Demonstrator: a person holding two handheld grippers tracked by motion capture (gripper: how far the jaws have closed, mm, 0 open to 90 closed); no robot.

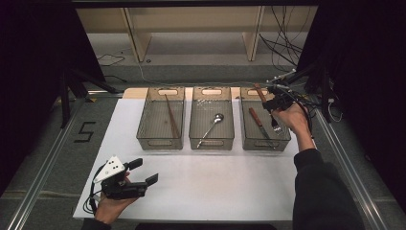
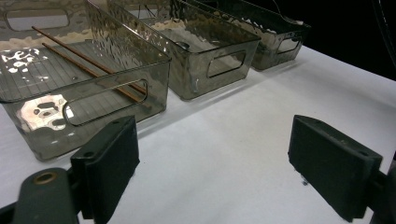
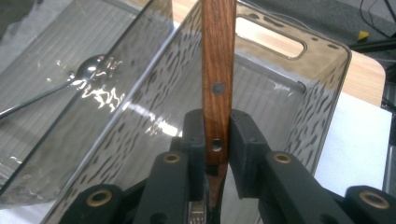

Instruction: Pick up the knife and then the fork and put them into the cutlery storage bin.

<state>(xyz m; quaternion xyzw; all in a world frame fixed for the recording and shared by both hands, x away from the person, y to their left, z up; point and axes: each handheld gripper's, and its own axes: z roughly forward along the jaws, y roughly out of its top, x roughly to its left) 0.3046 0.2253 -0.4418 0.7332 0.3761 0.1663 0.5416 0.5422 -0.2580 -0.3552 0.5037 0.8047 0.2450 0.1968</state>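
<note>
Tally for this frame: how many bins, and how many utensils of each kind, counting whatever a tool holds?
Clear bins: 3
Chopsticks: 2
Spoon: 1
Loose wood-handled utensil, lying in a bin: 1
Gripped wood-handled utensil, in the right tool: 1
Total: 8

glossy grained wood handle (image 3: 216, 70) w/ metal rivets – rippled clear plastic bin (image 3: 299, 88), matt black jaws.

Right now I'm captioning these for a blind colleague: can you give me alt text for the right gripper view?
The right hand-held gripper clamps the wooden handle of a utensil, which rises upright between its black jaws over a clear plastic bin. In the neighbouring bin at left lies a metal spoon.
</note>
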